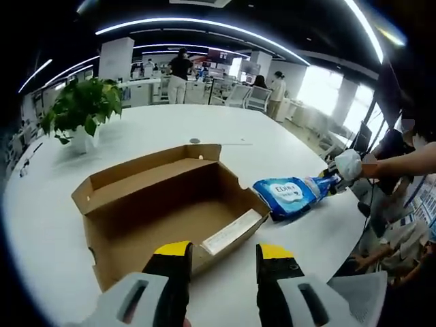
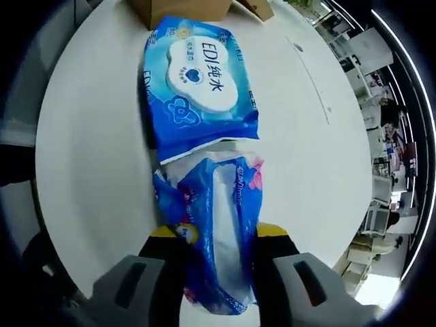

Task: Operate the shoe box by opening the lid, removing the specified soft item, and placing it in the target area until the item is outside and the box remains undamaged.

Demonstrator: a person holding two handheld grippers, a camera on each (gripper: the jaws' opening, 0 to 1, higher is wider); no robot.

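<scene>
On the white table (image 1: 136,129) sits the brown shoe box (image 1: 163,204), open, with a white label (image 1: 231,231) inside. Just beside it lies the blue wipes pack (image 1: 291,196), outside the box. Left gripper (image 1: 223,253) hangs over the box, jaws spread. Up close, the right gripper (image 2: 216,235) pinches the pack's tail end. A potted plant (image 1: 83,109) stands farther back.

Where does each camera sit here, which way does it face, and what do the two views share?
Left gripper view: rides the left gripper, looking across the white table into the open shoe box; the other gripper comes in from the right.
Right gripper view: rides the right gripper, looking down along the blue wipes pack clamped between its jaws.
Shared: the wipes pack, box corner and table.
</scene>
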